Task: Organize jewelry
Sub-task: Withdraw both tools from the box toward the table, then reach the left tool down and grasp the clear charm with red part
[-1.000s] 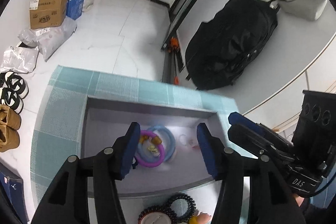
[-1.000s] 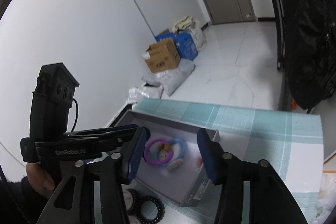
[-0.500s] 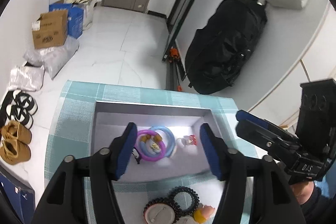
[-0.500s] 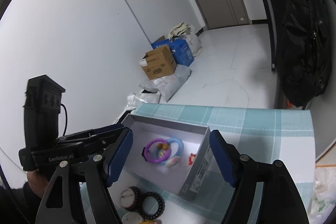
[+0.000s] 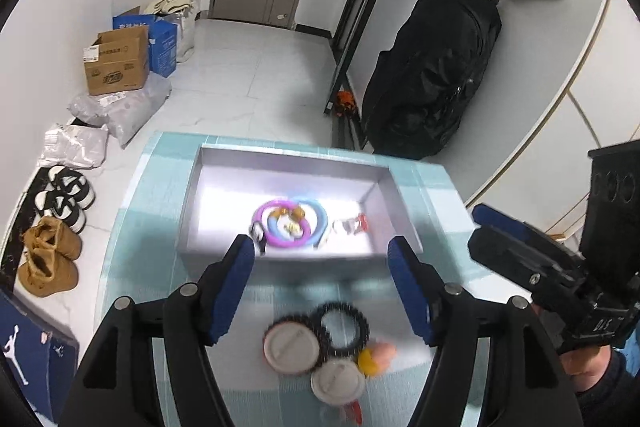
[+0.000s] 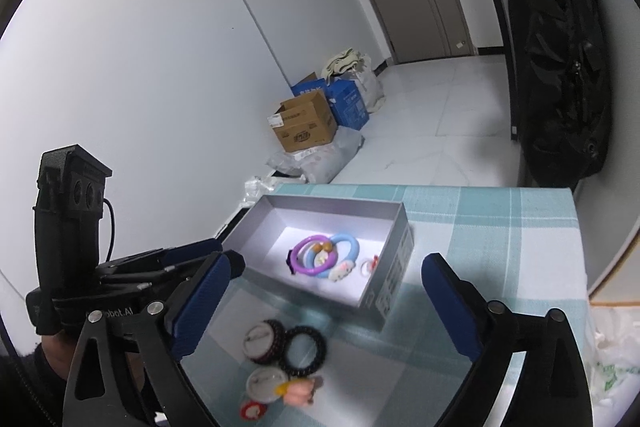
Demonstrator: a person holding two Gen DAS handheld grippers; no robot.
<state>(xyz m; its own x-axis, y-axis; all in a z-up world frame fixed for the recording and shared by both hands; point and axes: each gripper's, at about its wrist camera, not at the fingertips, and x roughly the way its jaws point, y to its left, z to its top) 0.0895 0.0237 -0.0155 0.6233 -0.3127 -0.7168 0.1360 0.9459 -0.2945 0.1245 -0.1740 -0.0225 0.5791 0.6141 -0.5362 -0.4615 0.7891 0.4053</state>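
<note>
Both grippers empty. Left gripper point(image 5: 324, 275) jaws opening, nothing between them; right gripper point(image 6: 332, 299) likewise opening wide. Grey box point(image 6: 394, 267) holds purple bangle point(image 6: 308, 255) and blue bangle point(image 6: 348, 247). Black coil hair ties point(image 6: 302, 351) lie loose before the box, probably next to collect.

Before you on the worktop point(image 6: 480, 227) stands the box point(image 6: 396, 267), with the rings point(image 6: 320, 255) lying together inside it. Nearer you, outside the box, the hair ties point(image 6: 302, 351) and badges point(image 6: 262, 383) lie clustered. Beyond the worktop, cartons point(image 6: 306, 125) sit on the floor against the wall.
</note>
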